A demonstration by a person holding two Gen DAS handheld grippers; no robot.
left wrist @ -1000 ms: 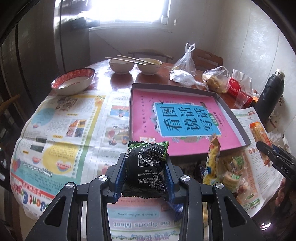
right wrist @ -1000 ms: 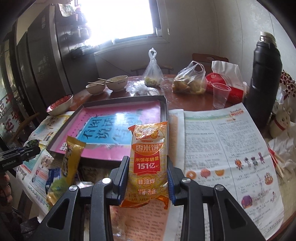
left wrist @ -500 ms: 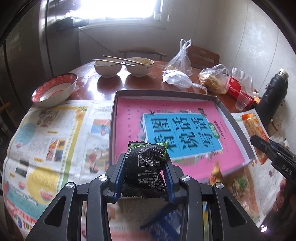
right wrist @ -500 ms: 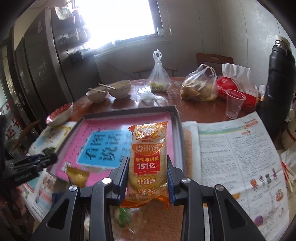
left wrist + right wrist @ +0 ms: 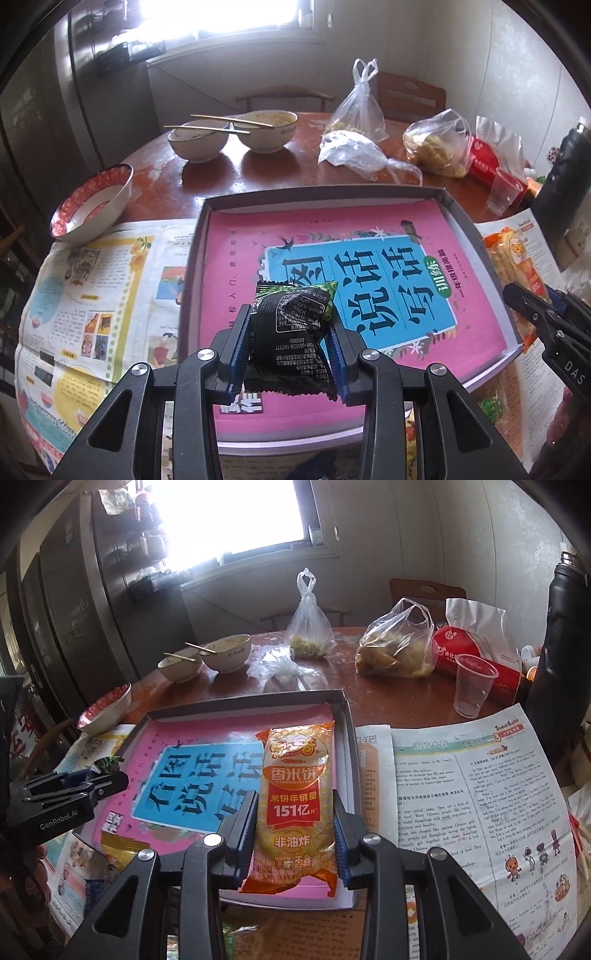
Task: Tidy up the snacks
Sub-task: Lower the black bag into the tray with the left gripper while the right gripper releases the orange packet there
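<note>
My left gripper (image 5: pixel 287 332) is shut on a black and green snack packet (image 5: pixel 291 339) and holds it above the near left part of the grey box (image 5: pixel 458 218) lined with a pink and blue sheet. My right gripper (image 5: pixel 293 812) is shut on an orange rice-cracker pack (image 5: pixel 297 805) and holds it over the box's (image 5: pixel 349 731) right side. The right gripper also shows in the left wrist view (image 5: pixel 546 317), and the left one in the right wrist view (image 5: pixel 74 794). More snack packs (image 5: pixel 118 847) lie on the newspaper before the box.
Newspapers (image 5: pixel 92 295) cover the near table. Behind the box stand two bowls with chopsticks (image 5: pixel 229 136), a red-rimmed bowl (image 5: pixel 92 203), plastic bags (image 5: pixel 358 147), a red tissue pack (image 5: pixel 476 661), a plastic cup (image 5: pixel 472 690) and a black flask (image 5: pixel 565 646).
Both grippers have moved forward with their packs, from above the newspaper and loose snacks to above the box. Both grips are unchanged.
</note>
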